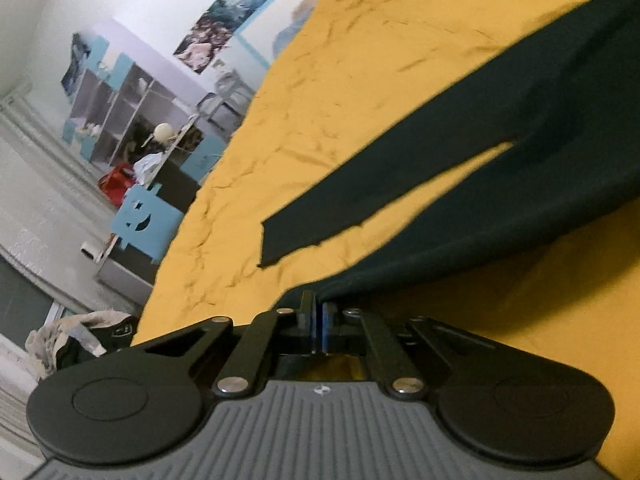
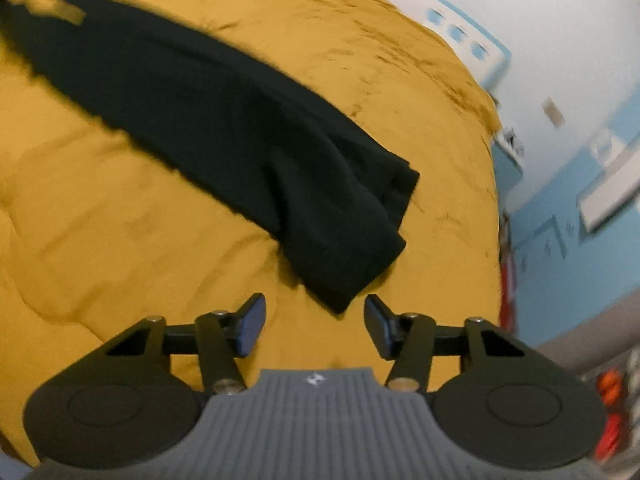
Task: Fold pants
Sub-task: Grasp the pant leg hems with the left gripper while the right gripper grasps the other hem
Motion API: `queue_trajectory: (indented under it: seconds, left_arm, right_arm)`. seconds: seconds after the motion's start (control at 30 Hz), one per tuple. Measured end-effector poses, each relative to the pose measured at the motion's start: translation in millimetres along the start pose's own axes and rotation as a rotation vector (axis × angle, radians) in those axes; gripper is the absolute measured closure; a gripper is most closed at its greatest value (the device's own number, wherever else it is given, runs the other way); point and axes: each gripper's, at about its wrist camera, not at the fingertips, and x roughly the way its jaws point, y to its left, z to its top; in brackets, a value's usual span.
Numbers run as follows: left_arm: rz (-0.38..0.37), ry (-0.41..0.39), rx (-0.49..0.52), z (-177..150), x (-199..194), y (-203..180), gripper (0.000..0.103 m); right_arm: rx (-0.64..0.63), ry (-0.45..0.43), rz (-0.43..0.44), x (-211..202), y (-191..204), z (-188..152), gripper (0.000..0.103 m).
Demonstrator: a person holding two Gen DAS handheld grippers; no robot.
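Note:
Dark green pants (image 1: 500, 152) lie on a yellow bedspread (image 1: 320, 100), their two legs split apart toward the lower left. My left gripper (image 1: 316, 312) is shut on the hem of the nearer leg, pulling the cloth taut. In the right wrist view the pants (image 2: 224, 128) stretch from the upper left to a bunched waist end at centre. My right gripper (image 2: 314, 324) is open and empty, its blue pads either side of the lowest corner of that bunched end, just short of it.
The yellow bedspread (image 2: 100, 240) fills most of both views. Shelves (image 1: 120, 112), a blue cut-out chair (image 1: 144, 224) and a pile of clothes (image 1: 76, 340) stand beyond the bed's left edge. A blue and white wall (image 2: 568, 160) lies past the right edge.

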Motion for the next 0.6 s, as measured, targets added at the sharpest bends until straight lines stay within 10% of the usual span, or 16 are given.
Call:
queue_trajectory:
  seconds: [0.33,0.6]
  left_arm:
    - [0.033,-0.010,-0.031,29,-6,18,0.101]
    - [0.026,-0.013,-0.091,38,-10,35,0.101]
  right_arm:
    - [-0.685,-0.064,-0.182,45,48,-24,0.074]
    - [-0.780,-0.152,-0.294,51,48,-26,0.098]
